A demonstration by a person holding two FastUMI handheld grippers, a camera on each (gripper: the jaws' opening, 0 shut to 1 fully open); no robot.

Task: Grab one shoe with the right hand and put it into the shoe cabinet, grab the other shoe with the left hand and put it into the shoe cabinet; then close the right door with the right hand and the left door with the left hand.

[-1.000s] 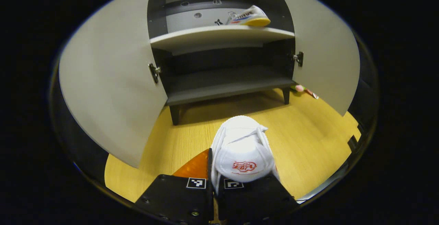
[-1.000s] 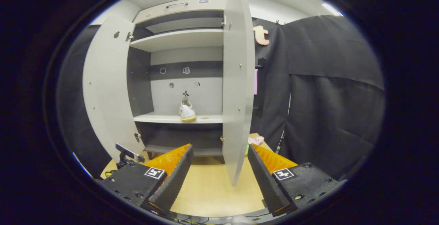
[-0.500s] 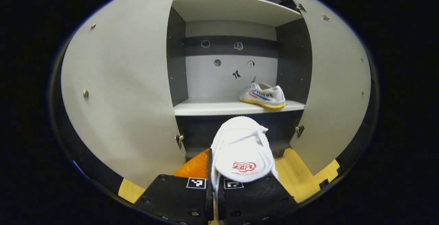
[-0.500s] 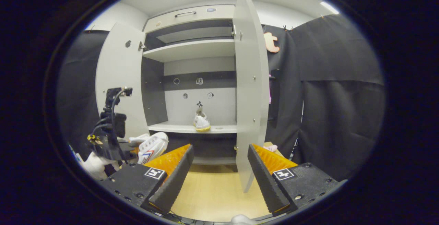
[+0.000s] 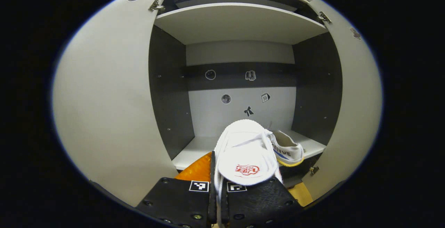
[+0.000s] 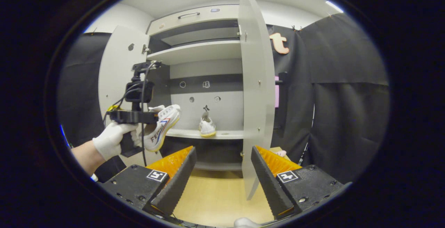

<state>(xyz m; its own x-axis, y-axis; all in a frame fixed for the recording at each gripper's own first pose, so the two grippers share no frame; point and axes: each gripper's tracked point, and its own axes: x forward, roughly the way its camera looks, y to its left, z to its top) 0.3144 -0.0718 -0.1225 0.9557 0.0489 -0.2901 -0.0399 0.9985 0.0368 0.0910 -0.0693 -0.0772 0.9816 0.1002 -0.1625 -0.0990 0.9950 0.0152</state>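
While the left claw point(image 5: 217, 189) is clamping the white shoe point(image 5: 245, 155) before the middle shelf point(image 5: 194, 148), the other shoe point(image 5: 286, 149) is sitting at 3 o'clock; the right claw point(image 6: 222, 176) is gaping by the right door point(image 6: 255, 92) edge.

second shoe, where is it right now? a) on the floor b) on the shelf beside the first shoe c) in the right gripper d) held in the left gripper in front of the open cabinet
d: the left gripper is shut on the second shoe, short of the shelf where the first shoe sits.
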